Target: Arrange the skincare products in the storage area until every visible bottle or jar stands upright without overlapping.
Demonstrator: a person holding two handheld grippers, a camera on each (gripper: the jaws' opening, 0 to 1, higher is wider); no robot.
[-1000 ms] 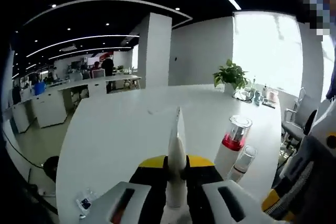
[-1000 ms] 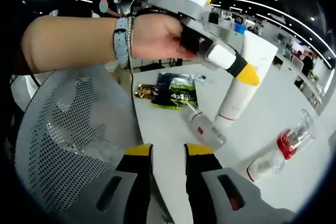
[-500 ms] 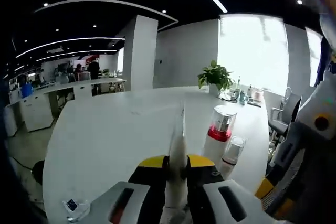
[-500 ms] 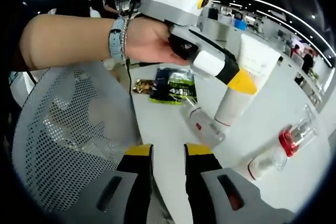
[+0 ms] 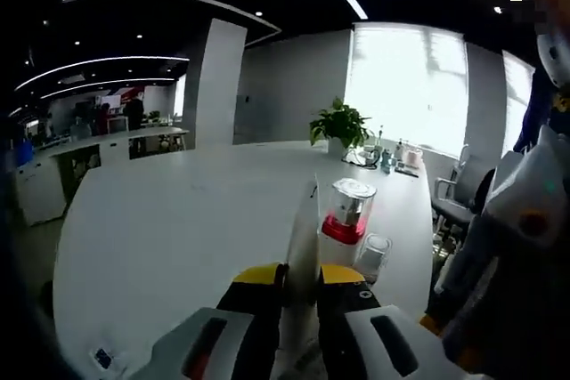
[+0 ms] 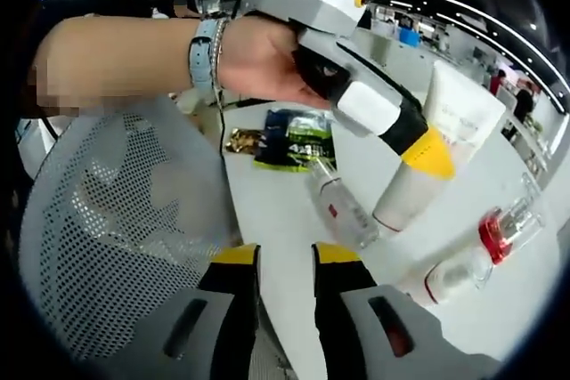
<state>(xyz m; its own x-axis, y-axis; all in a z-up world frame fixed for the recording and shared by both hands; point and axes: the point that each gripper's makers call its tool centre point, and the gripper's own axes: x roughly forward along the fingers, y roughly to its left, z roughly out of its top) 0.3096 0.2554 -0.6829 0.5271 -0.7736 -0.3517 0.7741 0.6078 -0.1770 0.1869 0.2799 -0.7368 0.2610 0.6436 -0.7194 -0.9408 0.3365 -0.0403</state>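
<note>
The tall white squeeze tube [image 6: 436,157] is clamped by the left tongs [image 6: 426,150] and held tilted, cap down, just over the white tabletop [image 6: 294,229]. Nearby, a small clear bottle [image 6: 340,208] is seen lying flat, with a red-collared white pump bottle [image 5: 343,224] and clear-capped bottle [image 5: 370,258] beyond. The right tongs [image 6: 283,260] are held narrowly parted, gripping nothing.

white tube [image 5: 303,242] mostly hidden between tongs [image 5: 298,278]

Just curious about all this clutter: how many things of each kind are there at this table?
White tube: 1
Bottles: 3 (red-collared bottle, clear-capped bottle, lying clear bottle)
Packets: 2 (green packet, gold packet)
Total: 6
</note>
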